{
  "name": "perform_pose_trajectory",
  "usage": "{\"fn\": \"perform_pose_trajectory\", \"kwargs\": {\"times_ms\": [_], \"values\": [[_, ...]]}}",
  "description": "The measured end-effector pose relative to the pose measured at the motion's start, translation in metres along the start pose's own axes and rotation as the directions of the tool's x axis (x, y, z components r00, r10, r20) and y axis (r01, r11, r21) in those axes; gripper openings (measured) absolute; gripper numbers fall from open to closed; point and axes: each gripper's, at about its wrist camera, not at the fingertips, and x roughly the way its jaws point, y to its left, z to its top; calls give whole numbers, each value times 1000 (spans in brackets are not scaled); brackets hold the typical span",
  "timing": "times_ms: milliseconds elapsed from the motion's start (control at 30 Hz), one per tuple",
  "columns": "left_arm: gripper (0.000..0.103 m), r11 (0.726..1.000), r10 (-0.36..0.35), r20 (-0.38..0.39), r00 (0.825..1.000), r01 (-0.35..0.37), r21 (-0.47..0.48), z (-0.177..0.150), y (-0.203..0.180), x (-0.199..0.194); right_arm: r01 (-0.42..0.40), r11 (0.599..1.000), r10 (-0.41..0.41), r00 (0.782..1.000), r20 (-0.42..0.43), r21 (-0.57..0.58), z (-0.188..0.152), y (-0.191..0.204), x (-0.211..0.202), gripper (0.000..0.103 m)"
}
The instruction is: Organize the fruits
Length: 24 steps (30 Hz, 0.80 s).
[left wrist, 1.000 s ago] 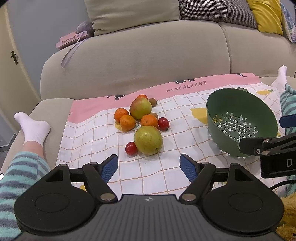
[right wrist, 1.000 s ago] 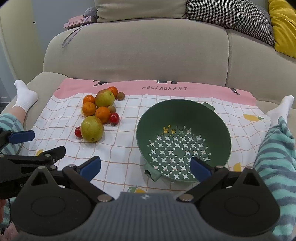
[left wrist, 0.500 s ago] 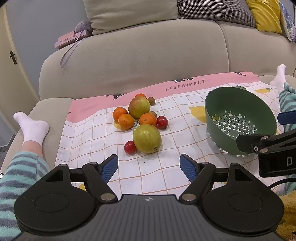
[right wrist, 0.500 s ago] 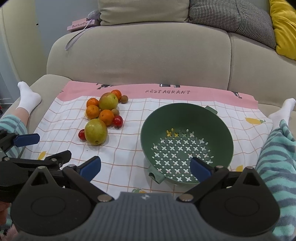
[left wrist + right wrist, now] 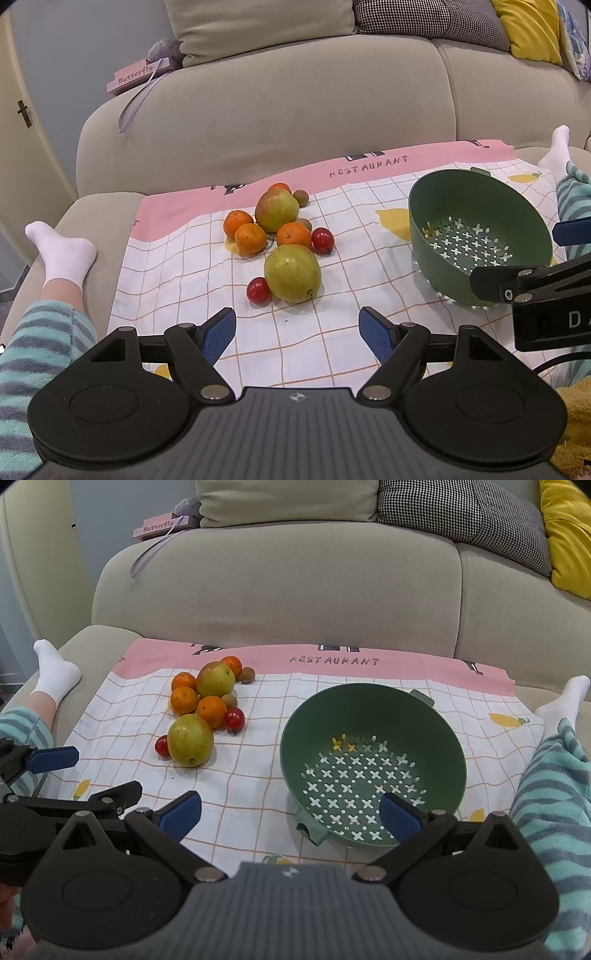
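Right wrist view alone shows colander (image 5: 373, 716) near handle (image 5: 310, 829)

The farthest orange (image 5: 279, 186) mostly hides behind the back pear (image 5: 277, 209), just its top peeking out. One small brown fruit (image 5: 305, 223) is tucked between that pear and an orange, too small to tell what it is. From the left wrist, the right gripper's arm covers the colander's (image 5: 476, 206) near rim. The yellow pillow (image 5: 569, 531) runs off the frame edge.
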Motion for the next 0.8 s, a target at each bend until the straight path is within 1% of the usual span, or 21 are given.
{"fn": "perform_pose_trajectory", "kwargs": {"times_ms": [400, 800], "values": [[89, 1000, -3, -10, 1000, 3, -1, 0, 2, 1, 0, 1000, 0, 1000, -2, 3, 0, 1, 1, 99], [89, 1000, -12, -20, 1000, 12, 0, -2, 3, 3, -3, 1000, 4, 1000, -25, 29, -1, -1, 5, 99]]}}
